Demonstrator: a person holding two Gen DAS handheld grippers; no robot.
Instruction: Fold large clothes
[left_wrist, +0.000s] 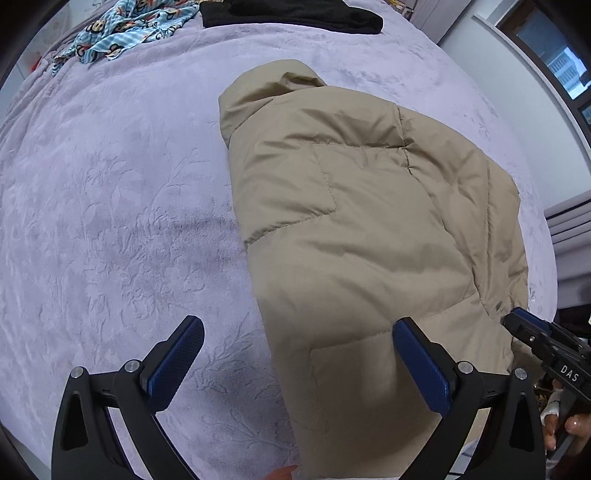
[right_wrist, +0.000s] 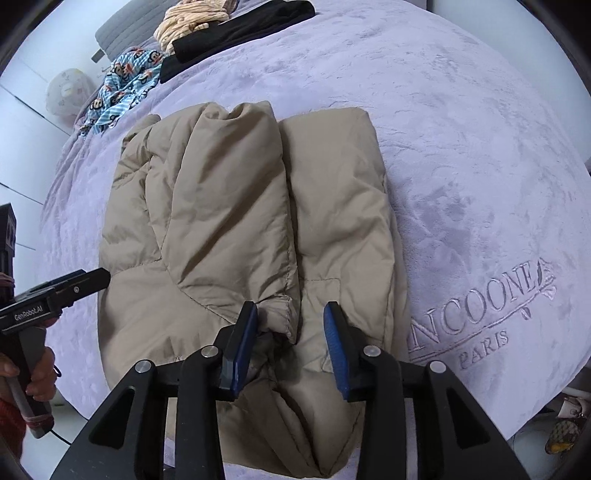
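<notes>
On the lavender plush bedspread (left_wrist: 110, 206) a beige puffer jacket (left_wrist: 362, 229) lies folded lengthwise into a thick, padded bundle, its quilted seams and creased nylon facing up and its hood at the far end. Seen from the right wrist, one folded panel overlaps the middle of the jacket, and a cuff-like edge sticks up near the closest end.

At far left, past the jacket's top, a blue cartoon-print garment (right_wrist: 122, 92) lies bunched, with black folded clothes (right_wrist: 229, 33) beside it and a cream knit (right_wrist: 188, 22) behind.

The left hand-held gripper (left_wrist: 297, 363) hangs over the jacket's left edge with its jaws spread wide: one finger above bare bedspread, the other above the fabric, nothing clamped. The right hand-held gripper (right_wrist: 290, 345) points down over the jacket's near end, jaws partly apart astride the raised cuff edge; the pads do not appear to press on it. Embroidered lettering marks the bedspread at right.
</notes>
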